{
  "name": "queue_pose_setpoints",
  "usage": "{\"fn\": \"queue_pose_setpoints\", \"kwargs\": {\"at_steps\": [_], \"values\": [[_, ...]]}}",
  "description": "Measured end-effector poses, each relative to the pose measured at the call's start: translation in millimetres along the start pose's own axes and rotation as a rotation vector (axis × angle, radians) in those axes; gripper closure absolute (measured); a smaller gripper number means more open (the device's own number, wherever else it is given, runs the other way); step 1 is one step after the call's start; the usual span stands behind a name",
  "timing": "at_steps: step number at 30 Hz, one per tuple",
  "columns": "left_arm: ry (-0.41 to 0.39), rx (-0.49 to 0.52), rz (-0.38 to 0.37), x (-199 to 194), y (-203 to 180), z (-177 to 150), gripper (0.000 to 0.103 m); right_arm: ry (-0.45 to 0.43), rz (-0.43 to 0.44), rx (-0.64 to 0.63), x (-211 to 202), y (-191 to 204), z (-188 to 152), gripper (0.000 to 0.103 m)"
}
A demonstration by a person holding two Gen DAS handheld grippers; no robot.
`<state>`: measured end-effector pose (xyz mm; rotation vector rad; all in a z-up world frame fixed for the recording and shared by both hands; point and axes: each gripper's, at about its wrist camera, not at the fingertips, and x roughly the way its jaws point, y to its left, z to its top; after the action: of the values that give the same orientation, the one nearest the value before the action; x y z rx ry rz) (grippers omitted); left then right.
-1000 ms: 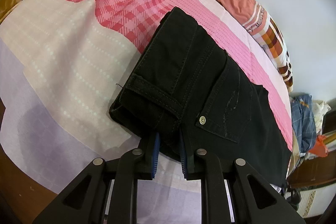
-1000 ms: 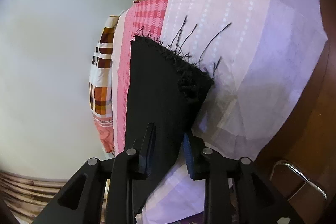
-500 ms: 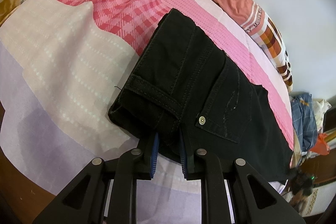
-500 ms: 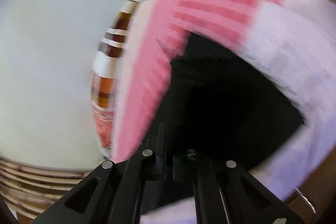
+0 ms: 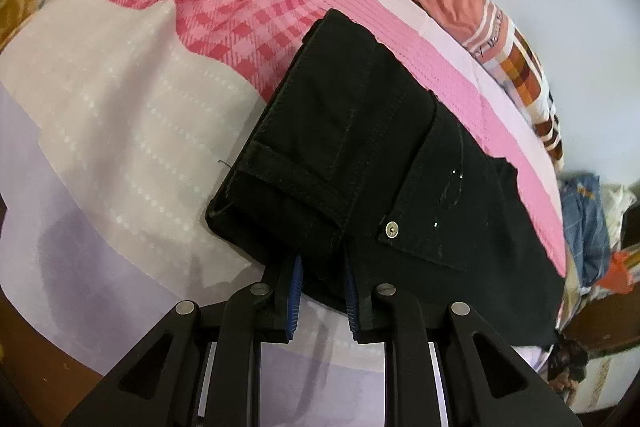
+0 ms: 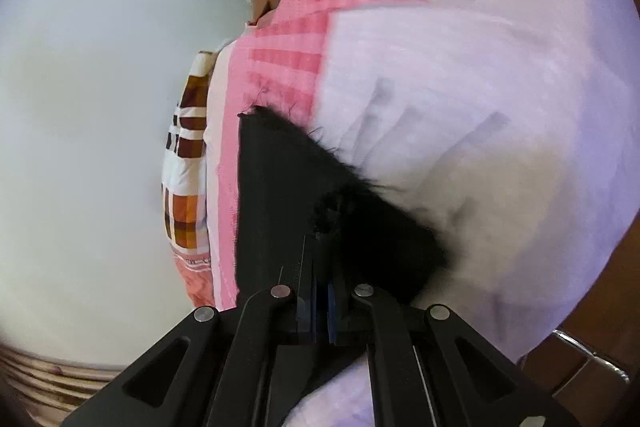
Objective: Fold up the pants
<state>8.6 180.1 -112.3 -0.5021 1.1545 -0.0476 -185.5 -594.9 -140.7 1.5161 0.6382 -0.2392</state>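
Observation:
Black pants (image 5: 372, 163) lie folded lengthwise on a pink and lilac bedsheet (image 5: 120, 115), waistband toward me, back pocket with a metal rivet up. My left gripper (image 5: 320, 279) is at the waistband edge, its blue pads apart around a bunch of the cloth. In the right wrist view the frayed leg hem (image 6: 304, 187) of the pants is lifted a little off the sheet. My right gripper (image 6: 321, 303) is shut on the leg fabric near that hem.
A rolled orange and checked cloth (image 5: 492, 27) lies along the bed's far edge by the white wall. A heap of blue clothes (image 5: 584, 219) sits past the bed's right end. Brown wooden bed frame (image 6: 592, 359) borders the sheet.
My right gripper has closed on the pants leg near the hem and swung with it, blurring the view. My left gripper has stayed at the waistband.

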Motion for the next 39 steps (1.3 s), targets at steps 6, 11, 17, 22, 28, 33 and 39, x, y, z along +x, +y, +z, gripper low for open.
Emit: {"fn": "queue_pose_setpoints", "kwargs": {"at_steps": [6,11,17,22,28,33,39], "values": [[0.0,-0.012,0.004,0,0,0,0.083,-0.007,0.025,-0.016,-6,3,1,0.098],[-0.014,-0.027,-0.007,-1,3,-3,0.082,-0.031,0.008,-0.022,-14,2,2,0.098],[-0.018,-0.023,-0.01,0,3,-3,0.082,-0.032,0.014,-0.003,-17,-6,-3,0.098],[-0.018,-0.035,-0.02,0,4,-1,0.082,-0.043,-0.008,-0.017,-20,-6,-3,0.098],[-0.024,-0.028,-0.018,1,3,-1,0.081,-0.074,0.052,0.001,-27,-17,7,0.096],[-0.023,-0.032,-0.021,1,3,-1,0.081,-0.195,-0.098,-0.032,-62,-13,22,0.094],[-0.036,-0.024,-0.023,1,2,-2,0.08,0.099,0.02,-0.592,1,148,-39,0.079]]}}
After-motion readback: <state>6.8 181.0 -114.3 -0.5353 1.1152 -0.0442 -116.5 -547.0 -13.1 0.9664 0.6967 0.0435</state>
